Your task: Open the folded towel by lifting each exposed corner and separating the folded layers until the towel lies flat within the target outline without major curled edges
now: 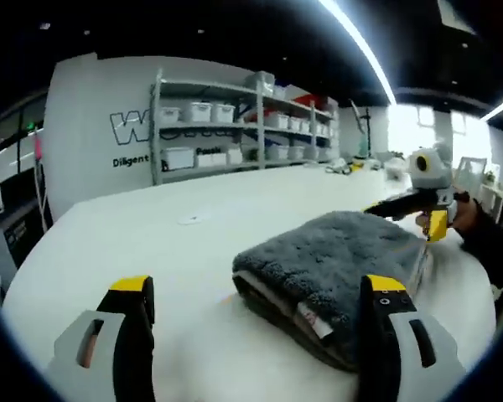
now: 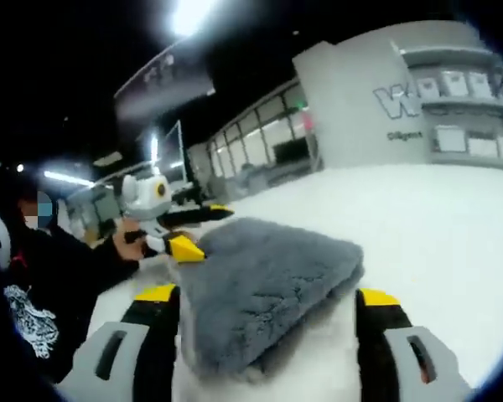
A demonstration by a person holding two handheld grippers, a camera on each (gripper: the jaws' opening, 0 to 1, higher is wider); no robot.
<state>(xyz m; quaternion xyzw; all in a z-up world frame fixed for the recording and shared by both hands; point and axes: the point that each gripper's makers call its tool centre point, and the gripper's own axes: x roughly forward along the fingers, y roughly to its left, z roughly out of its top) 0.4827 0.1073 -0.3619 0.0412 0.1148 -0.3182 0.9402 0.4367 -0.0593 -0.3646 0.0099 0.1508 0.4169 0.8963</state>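
Lying folded on the white surface (image 1: 193, 243), the grey towel (image 1: 331, 268) sits thick and layered, with a small tag showing at its near edge. The left claw (image 1: 260, 335) is released, its jaws spread wide just in front of the towel. The right claw (image 2: 268, 343) is released too, its jaws on either side of the towel's (image 2: 264, 289) near end. Shelves (image 1: 235, 126) with white bins stand behind.

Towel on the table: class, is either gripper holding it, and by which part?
Nothing is held: the folded towel lies on the table, left gripper and right gripper both open.
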